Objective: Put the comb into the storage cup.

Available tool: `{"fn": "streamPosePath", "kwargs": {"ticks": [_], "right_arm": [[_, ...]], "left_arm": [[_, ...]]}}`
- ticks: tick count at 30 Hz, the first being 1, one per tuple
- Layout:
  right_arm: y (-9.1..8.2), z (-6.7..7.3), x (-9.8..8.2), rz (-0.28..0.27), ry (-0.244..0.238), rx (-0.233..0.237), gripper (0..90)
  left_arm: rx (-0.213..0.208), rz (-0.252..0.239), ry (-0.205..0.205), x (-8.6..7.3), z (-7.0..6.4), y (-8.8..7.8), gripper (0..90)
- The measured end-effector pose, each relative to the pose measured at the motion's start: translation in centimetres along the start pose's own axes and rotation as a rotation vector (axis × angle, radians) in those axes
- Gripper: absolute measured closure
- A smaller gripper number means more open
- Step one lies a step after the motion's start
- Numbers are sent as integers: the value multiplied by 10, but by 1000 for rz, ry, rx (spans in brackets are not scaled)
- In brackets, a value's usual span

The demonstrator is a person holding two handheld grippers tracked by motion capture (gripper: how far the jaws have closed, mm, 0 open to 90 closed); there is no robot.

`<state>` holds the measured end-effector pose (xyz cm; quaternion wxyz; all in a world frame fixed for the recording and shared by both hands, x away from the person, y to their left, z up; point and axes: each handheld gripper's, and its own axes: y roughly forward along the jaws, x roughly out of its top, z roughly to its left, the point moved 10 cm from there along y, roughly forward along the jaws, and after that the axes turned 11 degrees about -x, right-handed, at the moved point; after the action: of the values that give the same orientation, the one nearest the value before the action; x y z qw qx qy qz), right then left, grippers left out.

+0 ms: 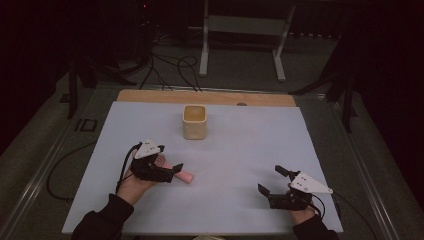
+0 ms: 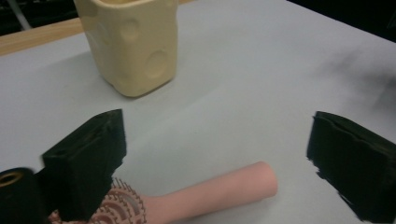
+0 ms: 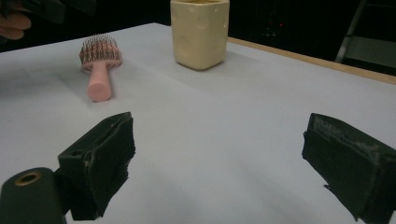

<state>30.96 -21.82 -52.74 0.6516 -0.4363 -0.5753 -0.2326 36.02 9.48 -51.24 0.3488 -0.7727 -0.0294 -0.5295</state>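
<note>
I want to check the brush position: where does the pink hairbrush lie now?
In the high view the pink hairbrush lies flat on the white sheet, front left, under the open left gripper and nearer the person than the yellow cup.

Pink hairbrush [image 3: 99,65] lying flat on the white table cover [image 1: 240,165]; bristles up.

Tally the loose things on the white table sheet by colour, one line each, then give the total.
Pink: 1, the hairbrush
Pale yellow: 1, the cheese-patterned cup
Total: 2
</note>
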Motion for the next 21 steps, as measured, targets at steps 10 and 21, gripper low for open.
{"fn": "streamPosePath", "kwargs": {"ticks": [10,21], "right_arm": [[0,1,0,2,0,5,88],[0,1,0,-1,-6,3,88]], "left_arm": [[-35,47,-3,-9,-5,17,172],[-2,64,-12,-7,-3,29,488]]}}
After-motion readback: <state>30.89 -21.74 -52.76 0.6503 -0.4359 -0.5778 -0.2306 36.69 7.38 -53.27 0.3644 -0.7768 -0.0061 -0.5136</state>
